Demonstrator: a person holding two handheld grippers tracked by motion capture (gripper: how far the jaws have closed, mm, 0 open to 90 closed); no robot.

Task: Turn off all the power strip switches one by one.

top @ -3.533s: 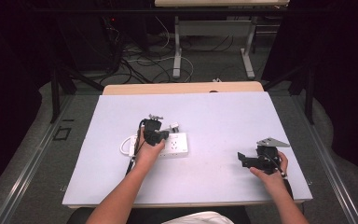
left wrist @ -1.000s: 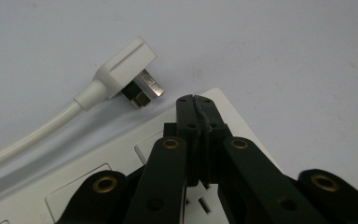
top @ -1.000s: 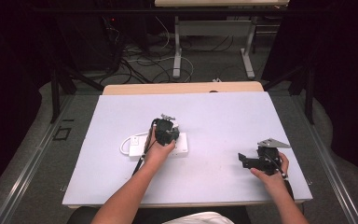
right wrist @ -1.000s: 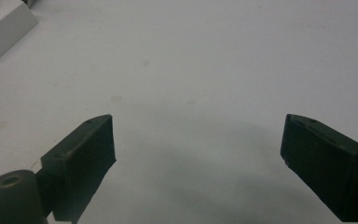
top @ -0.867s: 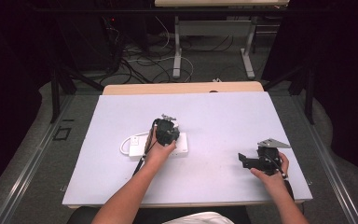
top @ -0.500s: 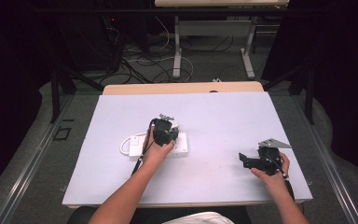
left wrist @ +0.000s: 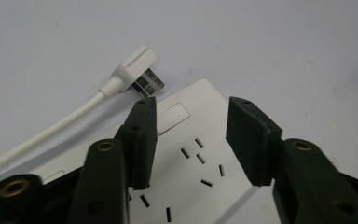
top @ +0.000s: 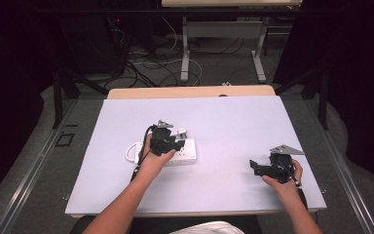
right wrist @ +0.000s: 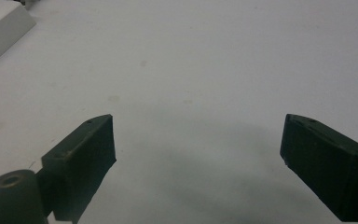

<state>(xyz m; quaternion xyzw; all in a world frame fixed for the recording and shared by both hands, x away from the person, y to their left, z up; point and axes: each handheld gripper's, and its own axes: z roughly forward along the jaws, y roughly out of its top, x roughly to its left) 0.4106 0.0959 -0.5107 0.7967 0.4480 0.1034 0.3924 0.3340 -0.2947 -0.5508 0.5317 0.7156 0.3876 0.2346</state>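
Left gripper view, fingers [left wrist: 189,140] parted over white power strip [left wrist: 186,158], holding nothing, right gripper [right wrist: 198,163] wide open.

No legible text or markings

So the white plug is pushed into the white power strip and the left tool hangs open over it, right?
Not quite. In the left gripper view the white plug lies loose on the table beside the white power strip, its metal prongs bare. The left gripper does hang open over the strip.
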